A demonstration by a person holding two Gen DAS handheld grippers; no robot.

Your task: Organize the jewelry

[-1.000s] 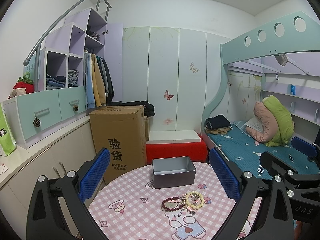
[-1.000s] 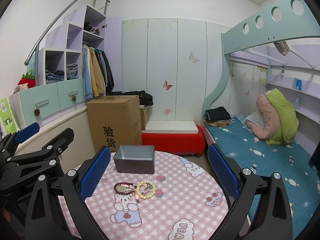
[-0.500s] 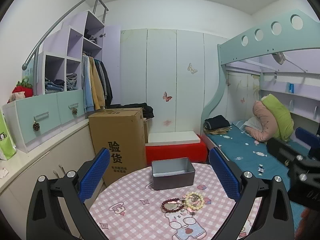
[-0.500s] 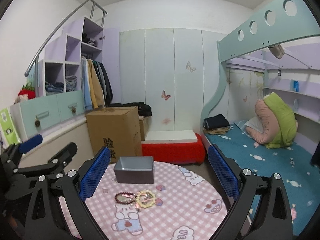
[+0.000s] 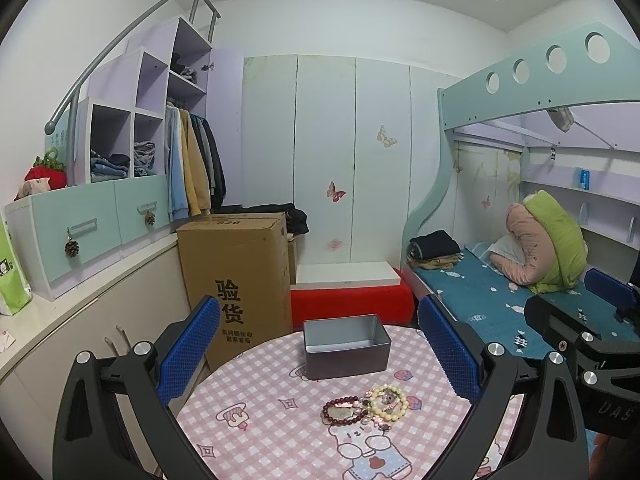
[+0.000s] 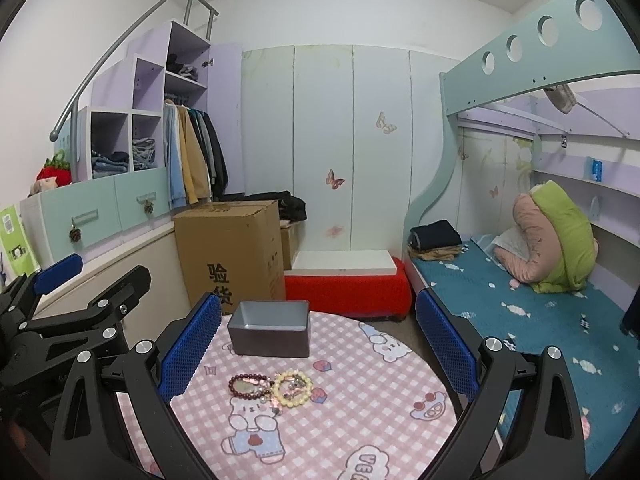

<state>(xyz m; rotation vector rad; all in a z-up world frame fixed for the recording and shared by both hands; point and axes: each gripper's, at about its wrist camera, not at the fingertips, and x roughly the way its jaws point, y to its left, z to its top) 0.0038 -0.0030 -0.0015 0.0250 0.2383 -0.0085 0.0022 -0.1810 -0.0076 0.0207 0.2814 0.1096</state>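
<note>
Both tongs hang above the pink checked tabletop (image 5: 260,436), left tongs (image 5: 320,356) and right tongs (image 6: 318,350) spread wide with nothing between them. A dark red bracelet (image 5: 345,411) touches a cream bead bracelet (image 5: 389,401), near the open grey tin (image 5: 346,346).

Both cameras sit low over the near edge of a round table (image 5: 280,432), each looking forward between its own two fingers toward the far wardrobe (image 5: 324,152), the left view from the left and the right view from the right. They share the table, a metal box (image 5: 346,346) and bracelets (image 6: 270,388), and each catches the other gripper at its edge.
</note>
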